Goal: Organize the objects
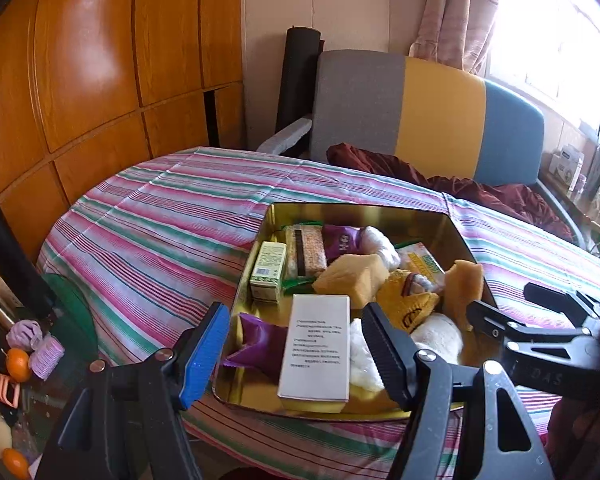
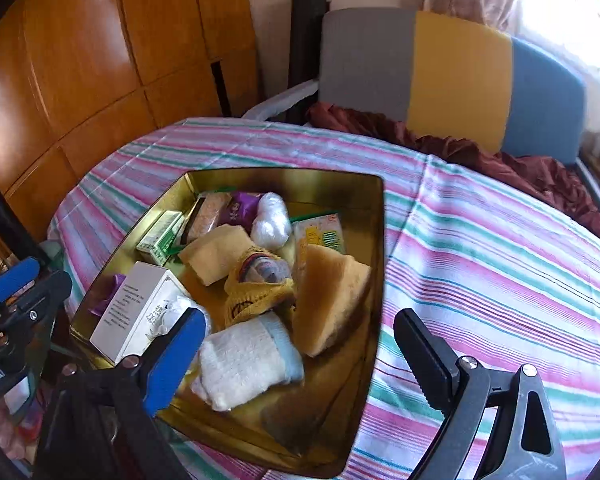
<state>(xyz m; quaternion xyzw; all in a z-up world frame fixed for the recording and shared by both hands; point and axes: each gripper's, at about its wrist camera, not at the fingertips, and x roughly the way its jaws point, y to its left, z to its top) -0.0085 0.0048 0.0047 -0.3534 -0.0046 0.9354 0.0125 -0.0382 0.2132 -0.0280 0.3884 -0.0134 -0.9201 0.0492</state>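
— Nearest?
— Left gripper (image 1: 296, 350), jaws wide, holding nothing, hovering over near edge of gold tin tray (image 1: 452, 224). Right gripper (image 2: 296, 356), jaws wide too, empty, above tray's near right side.

— Inside the tray?
— White printed box (image 1: 318, 346) at near left, purple packet (image 1: 256, 342) beside it; rolled white sock (image 2: 246, 360) near middle. Farther in: yellow sponges (image 2: 332, 300), small green box (image 1: 268, 268), clear plastic bag (image 2: 272, 220).

— Beyond?
— Striped tablecloth (image 2: 480, 240) under tray; far off, grey-yellow-blue chair (image 1: 432, 112), wooden panelling (image 1: 92, 60) at far left.

"DAS" on right hand-held gripper (image 1: 500, 312); "obot.AI" on left hand-held gripper (image 2: 4, 292).
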